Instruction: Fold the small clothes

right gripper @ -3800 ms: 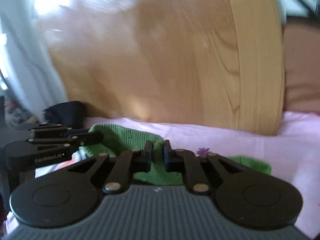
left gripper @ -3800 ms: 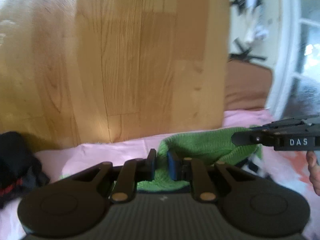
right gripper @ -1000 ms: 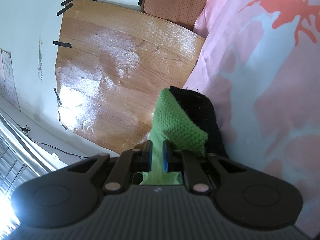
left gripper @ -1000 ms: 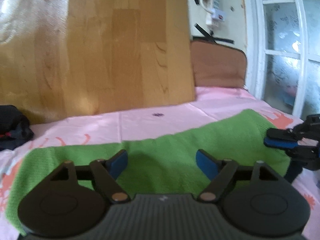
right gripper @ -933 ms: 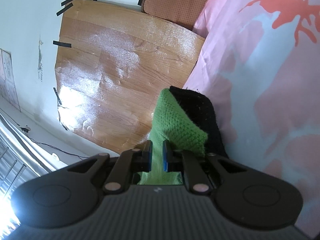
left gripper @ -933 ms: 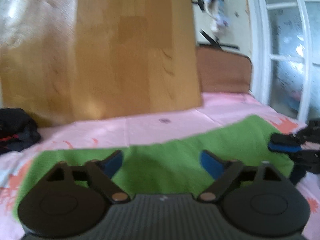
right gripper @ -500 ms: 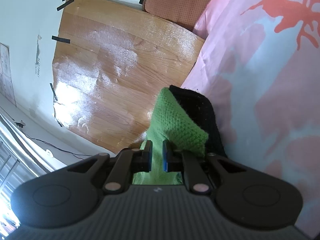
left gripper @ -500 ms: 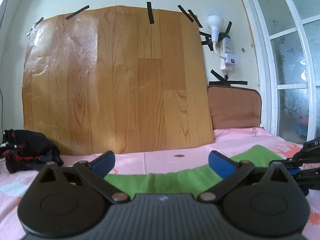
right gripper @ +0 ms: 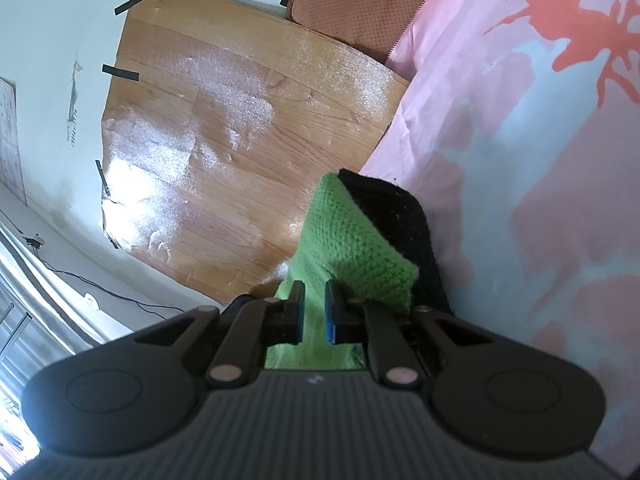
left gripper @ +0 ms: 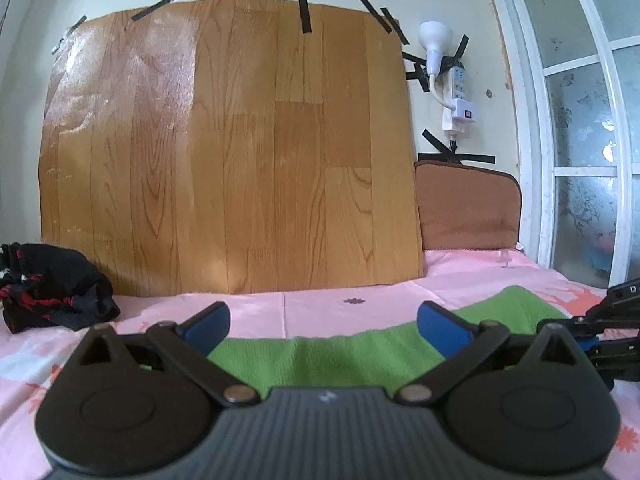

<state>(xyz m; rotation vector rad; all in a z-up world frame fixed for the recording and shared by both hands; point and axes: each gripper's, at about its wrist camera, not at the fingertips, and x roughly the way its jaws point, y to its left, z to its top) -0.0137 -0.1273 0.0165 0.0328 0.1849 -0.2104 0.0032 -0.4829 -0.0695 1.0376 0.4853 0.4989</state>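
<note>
Your left gripper [left gripper: 323, 322] has its blue pads [left gripper: 440, 326] spread wide, nothing between them, just hanging low over the green knit [left gripper: 340, 356]. That knit lies flat across the middle of the left view on the pink sheet [left gripper: 320, 306], running out toward the right edge, where your right gripper [left gripper: 592, 340] shows at its far end.

In the right view your right gripper [right gripper: 313, 310] is clamped on a corner of the knit [right gripper: 352, 252]; the cloth bunches up past the pads, with a dark layer [right gripper: 400, 216] showing behind the green.

Further out: black clothes [left gripper: 52, 300] heaped at the left edge, wood-look panel [left gripper: 228, 144] taped to the wall, brown cushion [left gripper: 468, 208] right of it, window [left gripper: 580, 120] at far right.
</note>
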